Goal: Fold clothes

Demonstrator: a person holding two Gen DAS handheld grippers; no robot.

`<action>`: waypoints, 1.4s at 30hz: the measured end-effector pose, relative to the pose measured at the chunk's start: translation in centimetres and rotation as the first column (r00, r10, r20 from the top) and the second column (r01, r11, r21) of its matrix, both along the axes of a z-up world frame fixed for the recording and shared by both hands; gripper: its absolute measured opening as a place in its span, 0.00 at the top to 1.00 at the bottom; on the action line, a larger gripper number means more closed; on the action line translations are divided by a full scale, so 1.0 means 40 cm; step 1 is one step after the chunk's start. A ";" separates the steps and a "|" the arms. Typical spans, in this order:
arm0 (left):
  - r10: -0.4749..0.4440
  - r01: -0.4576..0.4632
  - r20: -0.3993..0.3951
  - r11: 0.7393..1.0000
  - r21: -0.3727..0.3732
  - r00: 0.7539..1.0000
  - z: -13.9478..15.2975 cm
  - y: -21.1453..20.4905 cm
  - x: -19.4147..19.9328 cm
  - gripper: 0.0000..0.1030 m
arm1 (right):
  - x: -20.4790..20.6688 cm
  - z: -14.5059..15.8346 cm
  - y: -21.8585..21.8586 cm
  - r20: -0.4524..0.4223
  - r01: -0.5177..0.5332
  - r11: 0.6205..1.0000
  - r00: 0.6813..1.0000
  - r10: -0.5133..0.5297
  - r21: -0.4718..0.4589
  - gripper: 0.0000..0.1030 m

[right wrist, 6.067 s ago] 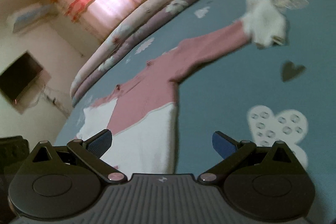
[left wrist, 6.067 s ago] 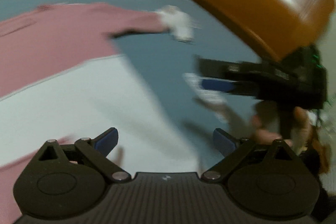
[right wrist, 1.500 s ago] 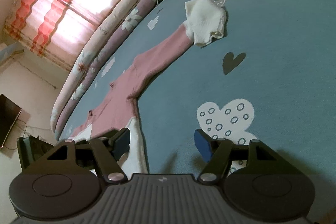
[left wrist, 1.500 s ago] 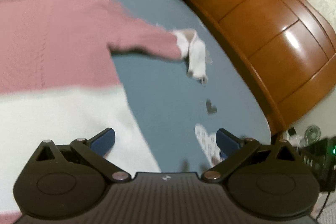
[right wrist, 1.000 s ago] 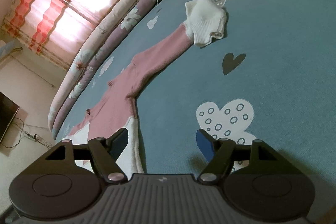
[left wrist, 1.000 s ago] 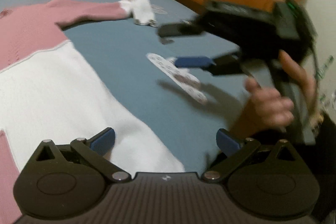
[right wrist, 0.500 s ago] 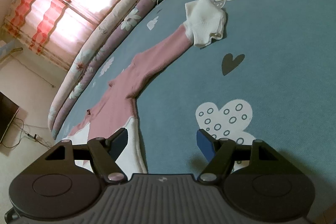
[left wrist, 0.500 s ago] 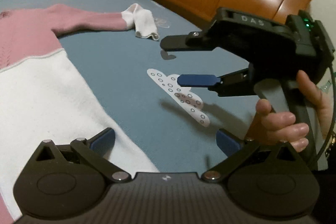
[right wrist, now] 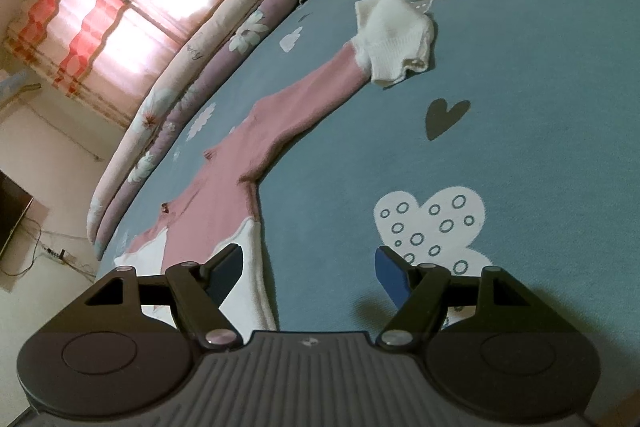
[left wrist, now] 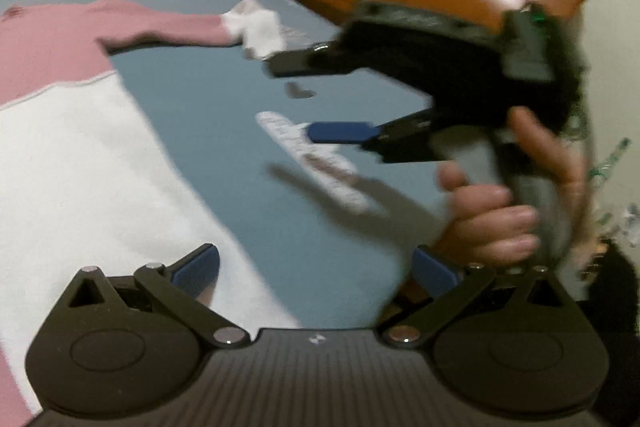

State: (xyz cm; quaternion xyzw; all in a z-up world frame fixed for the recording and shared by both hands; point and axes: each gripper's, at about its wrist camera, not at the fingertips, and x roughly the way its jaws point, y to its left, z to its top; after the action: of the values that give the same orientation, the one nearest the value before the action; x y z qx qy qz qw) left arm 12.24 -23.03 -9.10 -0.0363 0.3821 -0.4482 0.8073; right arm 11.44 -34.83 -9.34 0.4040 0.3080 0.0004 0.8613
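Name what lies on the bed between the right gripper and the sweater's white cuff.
In the right wrist view, between the right gripper and the white cuff lies bare blue bedsheet, printed with a dotted white heart and a small dark heart.

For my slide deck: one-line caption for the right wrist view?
Open right gripper hovers over the pink-and-white sweater's edge on a blue bedsheet.

Sweater [left wrist: 60,131] cut off at left edge, motion-blurred hand [left wrist: 496,223]
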 end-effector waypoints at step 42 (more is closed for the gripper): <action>0.001 -0.137 -0.423 0.947 -0.291 0.906 -0.024 0.177 0.026 0.01 | -0.001 0.010 0.012 -0.014 0.006 1.000 1.000 -0.006 0.002 0.19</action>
State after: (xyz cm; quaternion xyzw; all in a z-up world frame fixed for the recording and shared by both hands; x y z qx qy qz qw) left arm 13.29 -15.95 -10.08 -0.2728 0.4677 -0.4558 0.7064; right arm 11.41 -34.37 -8.94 0.4056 0.3131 -0.0047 0.8588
